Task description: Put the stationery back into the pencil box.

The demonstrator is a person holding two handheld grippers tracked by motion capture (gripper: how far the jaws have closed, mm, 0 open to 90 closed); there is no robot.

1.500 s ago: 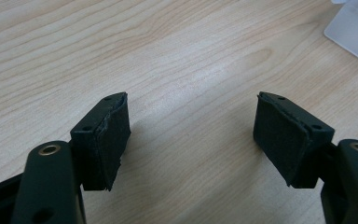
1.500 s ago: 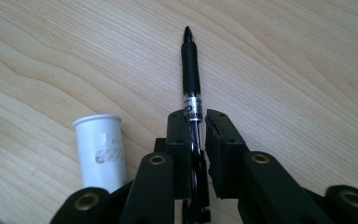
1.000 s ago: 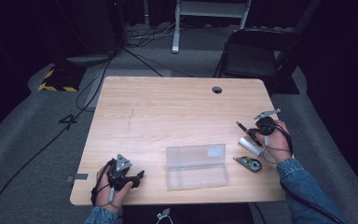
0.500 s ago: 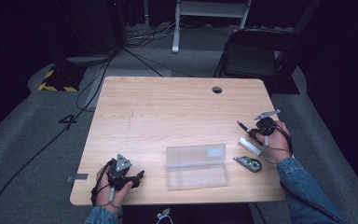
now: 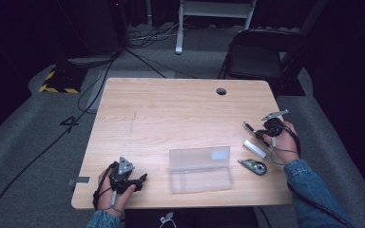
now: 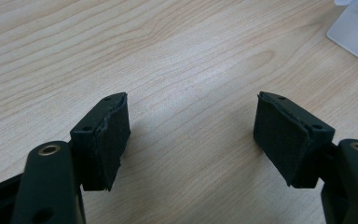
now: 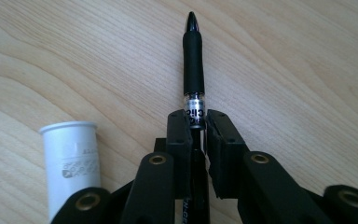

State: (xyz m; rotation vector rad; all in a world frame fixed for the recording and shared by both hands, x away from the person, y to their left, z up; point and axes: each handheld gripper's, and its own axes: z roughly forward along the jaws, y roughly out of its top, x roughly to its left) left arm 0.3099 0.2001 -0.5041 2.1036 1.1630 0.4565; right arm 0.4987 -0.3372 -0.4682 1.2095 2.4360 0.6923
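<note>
**Pen clamped, barely stirred**

Since the earlier frames almost nothing has shifted. Left gripper [image 5: 141,179] rests near the desk [image 5: 180,109] edge, jaws apart, empty. Farther right, the right gripper [image 7: 198,122] pinches the pen [image 7: 193,60] mid-barrel: light, stiff, slick plastic, better held at its rubber grip. A white tube [image 7: 72,163] lies beside.
</note>
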